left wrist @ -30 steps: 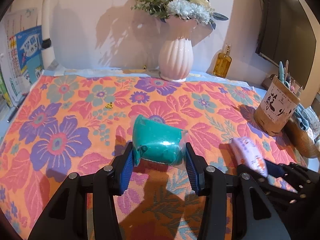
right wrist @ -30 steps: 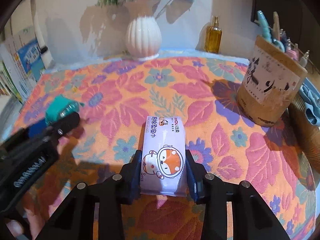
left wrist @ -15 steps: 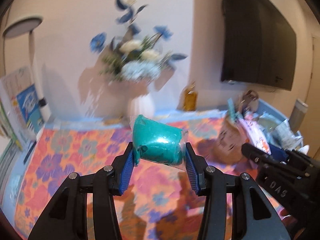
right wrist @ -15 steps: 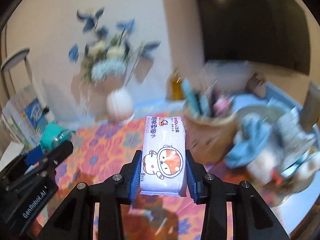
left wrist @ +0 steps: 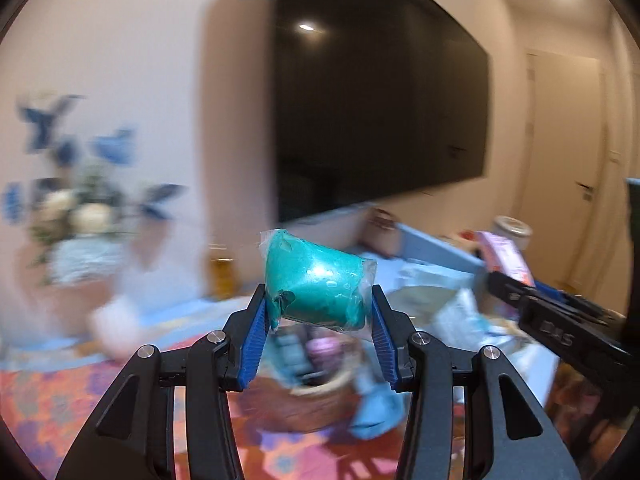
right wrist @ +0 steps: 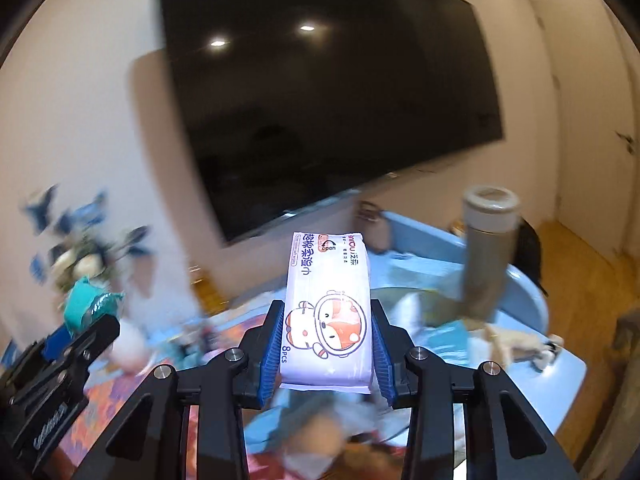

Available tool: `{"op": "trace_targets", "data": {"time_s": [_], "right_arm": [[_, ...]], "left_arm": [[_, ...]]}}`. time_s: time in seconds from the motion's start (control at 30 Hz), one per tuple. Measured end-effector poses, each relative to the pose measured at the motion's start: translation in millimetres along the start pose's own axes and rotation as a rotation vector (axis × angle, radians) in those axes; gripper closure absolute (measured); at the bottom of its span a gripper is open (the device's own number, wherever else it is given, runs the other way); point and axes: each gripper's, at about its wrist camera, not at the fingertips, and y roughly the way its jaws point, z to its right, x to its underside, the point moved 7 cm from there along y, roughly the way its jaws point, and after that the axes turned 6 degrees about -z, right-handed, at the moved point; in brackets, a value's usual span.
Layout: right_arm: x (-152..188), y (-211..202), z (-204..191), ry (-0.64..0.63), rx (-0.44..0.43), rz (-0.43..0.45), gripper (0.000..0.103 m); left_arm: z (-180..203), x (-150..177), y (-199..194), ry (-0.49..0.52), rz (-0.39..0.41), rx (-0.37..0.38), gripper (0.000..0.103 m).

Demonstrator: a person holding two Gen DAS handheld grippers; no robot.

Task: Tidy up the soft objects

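Above the bench (left wrist: 48, 408), left tool (left wrist: 318, 332) clamps teal roll (left wrist: 316, 284), right tool (right wrist: 325, 344) clamps wipes pack (right wrist: 326, 312); 2 items aloft, neither yet placed.

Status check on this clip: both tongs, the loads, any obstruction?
Left tongs shut on teal plastic-wrapped bundle, airborne. Right tongs shut on white fox-print wipes pack. Background blurred; nothing between them.

We see both claws up in the air with open room around them. Our left claw (left wrist: 318, 322) carries a teal bundle (left wrist: 316, 282), and our right claw (right wrist: 325, 344) carries a wipes pack (right wrist: 326, 312). Under them a brown basket (left wrist: 308, 404) is stuffed with soft things. A tall grey bottle (right wrist: 486, 256) stands in the way on the right. The big black screen (right wrist: 320, 96) blocks the back. The flowers (left wrist: 76, 208) crowd the left.
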Motion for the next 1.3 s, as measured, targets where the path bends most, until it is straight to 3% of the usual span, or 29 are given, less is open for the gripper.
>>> {"op": "trace_targets", "data": {"time_s": [0.1, 0.27, 0.33, 0.4, 0.53, 0.73, 0.93, 1.03, 1.07, 1.2, 1.3], "right_arm": [[-3.0, 17.2, 30.7, 0.062, 0.031, -0.034, 0.064], [-3.0, 48.2, 49.1, 0.082, 0.033, -0.11, 0.063], [-5.9, 57.3, 53.9, 0.085, 0.035, -0.123, 0.064], [-7.0, 64.9, 53.1, 0.083, 0.008, -0.141, 0.064], [-5.4, 68.5, 58.3, 0.094, 0.004, -0.162, 0.063], [3.1, 52.4, 61.4, 0.126, -0.018, -0.159, 0.058], [10.0, 24.5, 21.7, 0.045, -0.054, -0.138, 0.058], [16.8, 7.4, -16.7, -0.03, -0.101, -0.124, 0.051], [19.2, 3.0, -27.0, -0.048, -0.111, -0.119, 0.046], [35.8, -9.8, -90.5, -0.153, -0.186, -0.112, 0.045], [54.5, -13.9, -135.3, -0.222, -0.235, -0.131, 0.045]], "left_arm": [[28.1, 2.1, 27.1, 0.028, -0.032, 0.065, 0.059], [55.8, 9.8, 73.5, 0.038, -0.09, 0.136, 0.056], [62.9, 13.5, 86.4, 0.046, -0.108, 0.17, 0.047], [65.1, 17.2, 96.6, 0.057, -0.124, 0.174, 0.016], [59.2, 28.1, 99.0, 0.038, -0.167, 0.204, 0.015], [35.9, 26.7, 60.1, -0.038, -0.14, 0.269, 0.015], [-2.1, 15.0, -13.8, -0.062, -0.015, 0.191, 0.015], [-35.3, 13.4, -57.6, -0.087, 0.04, 0.123, 0.015], [-47.4, 14.0, -70.9, -0.098, 0.051, 0.094, 0.015], [-103.5, 24.5, -125.6, -0.131, 0.077, -0.052, 0.015], [-149.2, 34.5, -167.9, -0.129, 0.086, -0.208, 0.015]]}}
